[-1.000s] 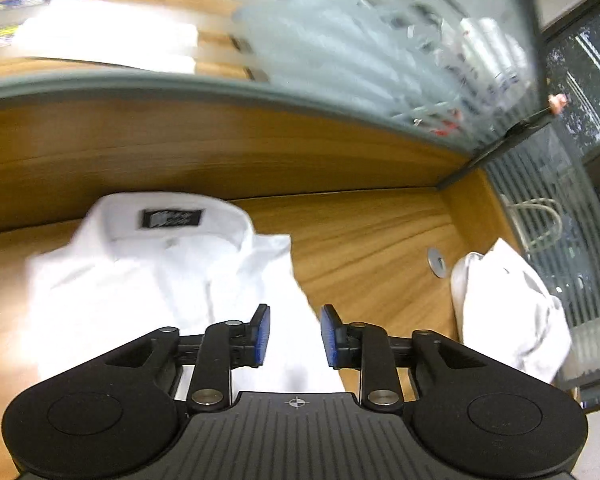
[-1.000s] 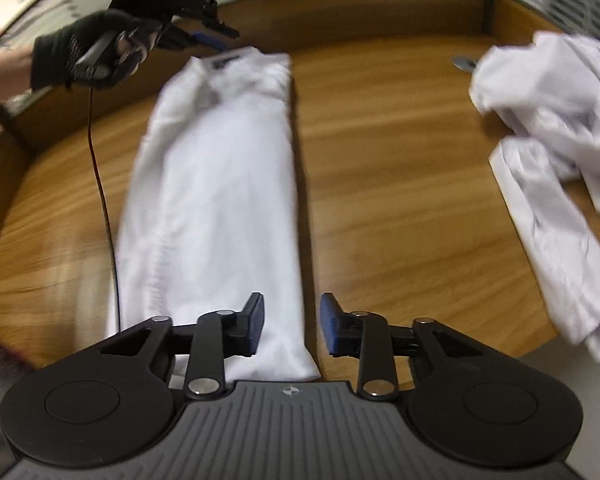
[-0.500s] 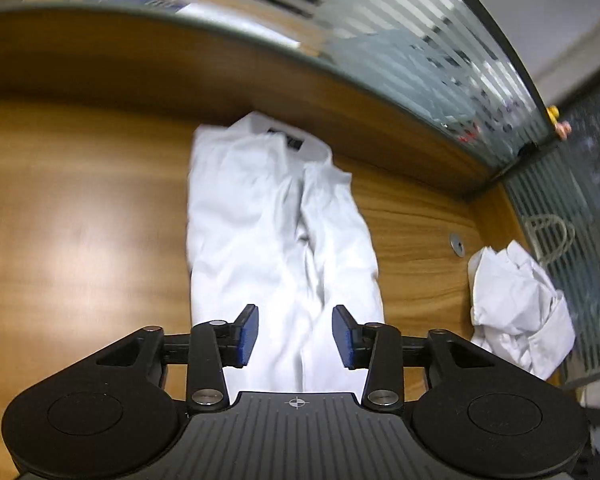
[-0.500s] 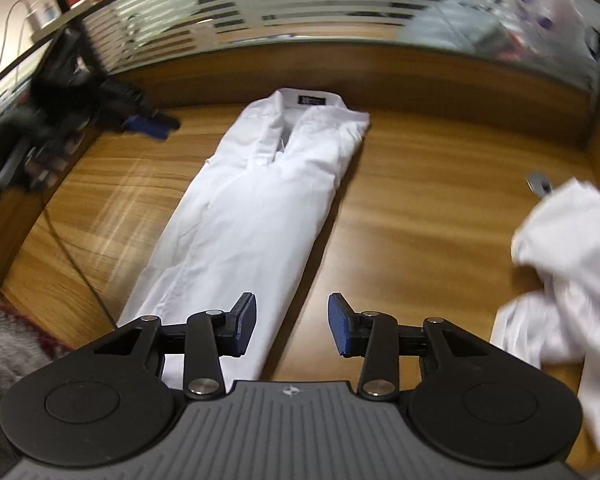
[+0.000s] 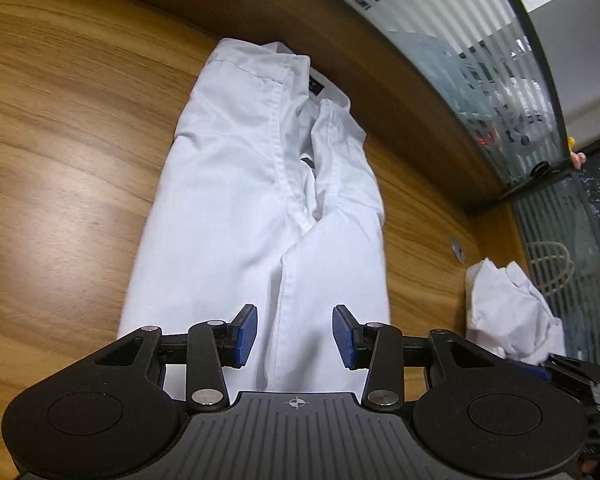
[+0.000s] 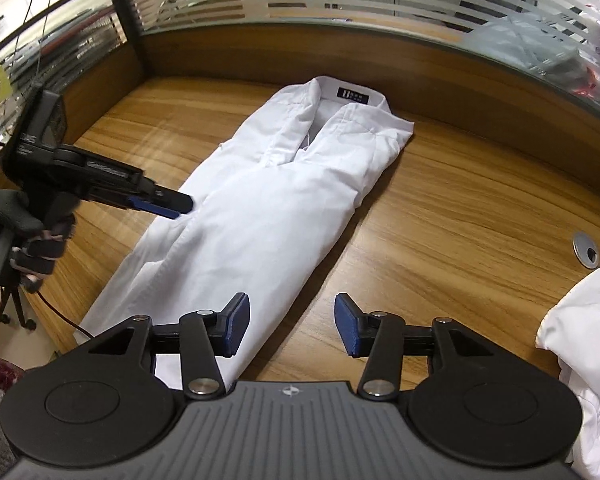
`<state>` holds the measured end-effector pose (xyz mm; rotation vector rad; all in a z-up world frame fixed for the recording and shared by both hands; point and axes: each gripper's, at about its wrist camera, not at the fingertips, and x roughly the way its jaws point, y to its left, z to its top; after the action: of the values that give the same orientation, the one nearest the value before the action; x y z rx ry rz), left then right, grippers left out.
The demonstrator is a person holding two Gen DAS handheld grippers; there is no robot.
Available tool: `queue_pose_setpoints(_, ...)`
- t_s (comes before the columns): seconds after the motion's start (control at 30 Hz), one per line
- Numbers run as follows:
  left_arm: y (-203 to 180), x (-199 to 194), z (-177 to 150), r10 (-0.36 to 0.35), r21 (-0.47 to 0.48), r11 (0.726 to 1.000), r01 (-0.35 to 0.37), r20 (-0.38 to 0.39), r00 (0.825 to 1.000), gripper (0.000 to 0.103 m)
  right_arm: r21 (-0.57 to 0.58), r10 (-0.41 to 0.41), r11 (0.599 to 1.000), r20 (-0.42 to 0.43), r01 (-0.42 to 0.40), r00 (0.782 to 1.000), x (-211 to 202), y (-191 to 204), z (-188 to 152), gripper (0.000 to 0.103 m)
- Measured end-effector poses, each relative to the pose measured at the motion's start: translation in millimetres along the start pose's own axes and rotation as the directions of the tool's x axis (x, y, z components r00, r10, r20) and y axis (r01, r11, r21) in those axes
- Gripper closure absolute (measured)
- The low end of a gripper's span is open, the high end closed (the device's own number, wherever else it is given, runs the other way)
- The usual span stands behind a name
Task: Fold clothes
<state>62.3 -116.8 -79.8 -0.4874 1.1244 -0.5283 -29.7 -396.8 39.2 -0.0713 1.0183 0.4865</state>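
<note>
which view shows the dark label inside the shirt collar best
The right wrist view: the collar label faces the camera unobstructed, its white mark visible though unreadable. The left wrist view catches only a dark sliver of it, edge-on behind the folded shirt collar.

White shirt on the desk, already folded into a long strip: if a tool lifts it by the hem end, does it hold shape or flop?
Likely flops: the white shirt is thin cloth with soft creases. The folded-in side panels look loose, so they may fall open. It probably slides easily on the smooth wooden desk.
</note>
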Motion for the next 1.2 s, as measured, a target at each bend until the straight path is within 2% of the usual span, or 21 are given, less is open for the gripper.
queue_pose_setpoints(0.23,0,16,6,-0.012,-0.015,1.000,0.012,0.011,1.000,0.060,-0.009,-0.007,1.000,0.007,0.007,1.000,8,-4,3,0.045)
queue_pose_setpoints(0.57,4,8,8,-0.097,0.015,0.995,0.098,-0.033,0.995,0.060,0.096,-0.015,0.995,0.054,0.010,0.998,61,-3,65,0.045)
queue_pose_setpoints(0.77,-1,6,1,-0.117,0.096,0.988,0.121,-0.045,0.992,0.060,0.169,0.041,0.985,0.018,-0.044,0.999,112,24,95,0.046)
queue_pose_setpoints(0.93,-11,-1,-5,-0.151,0.190,0.969,0.157,-0.044,0.988,0.060,0.177,0.035,0.984,-0.048,-0.026,0.998,144,43,105,0.046)
queue_pose_setpoints(1.07,-16,-4,-8,-0.235,0.198,0.950,0.240,-0.051,0.971,0.060,0.133,0.017,0.991,-0.099,-0.004,0.995,162,59,104,0.045)
queue_pose_setpoints(1.1,-16,-5,-8,-0.252,0.188,0.948,0.257,-0.052,0.966,0.060,0.115,0.004,0.993,-0.110,0.009,0.994,166,63,103,0.048)
queue_pose_setpoints(1.2,-13,-12,-6,-0.260,0.200,0.943,0.267,-0.060,0.964,0.060,0.093,-0.052,0.994,-0.116,0.063,0.992,172,67,99,0.085)
